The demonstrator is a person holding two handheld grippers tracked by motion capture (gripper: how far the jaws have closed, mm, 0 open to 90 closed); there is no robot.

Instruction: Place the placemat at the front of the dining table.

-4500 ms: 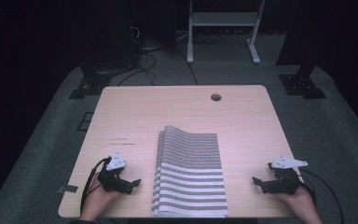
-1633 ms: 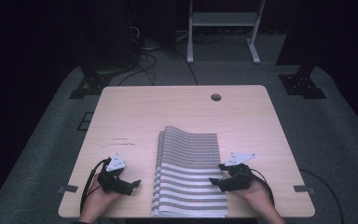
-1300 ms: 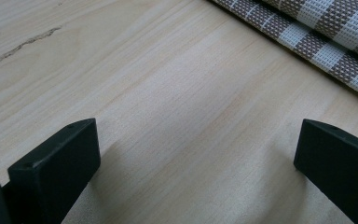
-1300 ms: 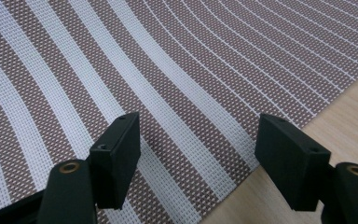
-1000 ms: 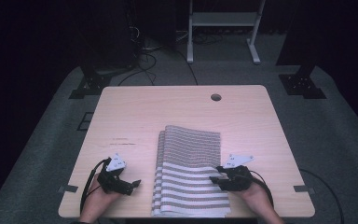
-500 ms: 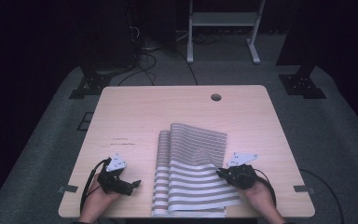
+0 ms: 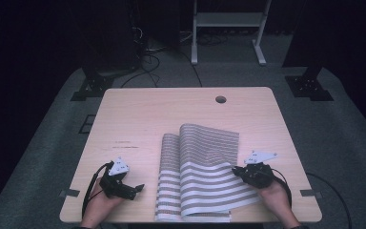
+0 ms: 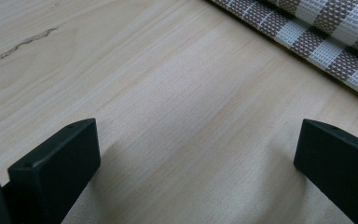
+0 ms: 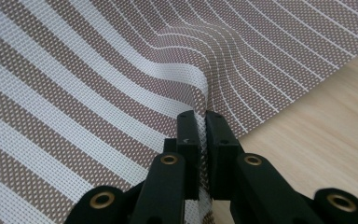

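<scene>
A brown-and-white striped woven mat lies folded on the near middle of the wooden table. My right gripper is shut on the right edge of the mat's top layer, which is pulled to the right and skewed over the layer below. In the right gripper view the striped mat bulges up just ahead of my right gripper, its jaws pinching the fabric. My left gripper rests on the table left of the mat, open. In the left gripper view the mat edge lies ahead of the wide-apart jaws, nothing between them.
A round cable hole sits near the table's far edge. A faint dark mark lies on the wood left of the mat. Beyond the table are a white stand, cables and dark equipment legs on grey carpet.
My right gripper came in from the table's right edge, closed on the mat's right edge and has dragged the top layer rightward, skewing it. The left gripper has stayed put.
</scene>
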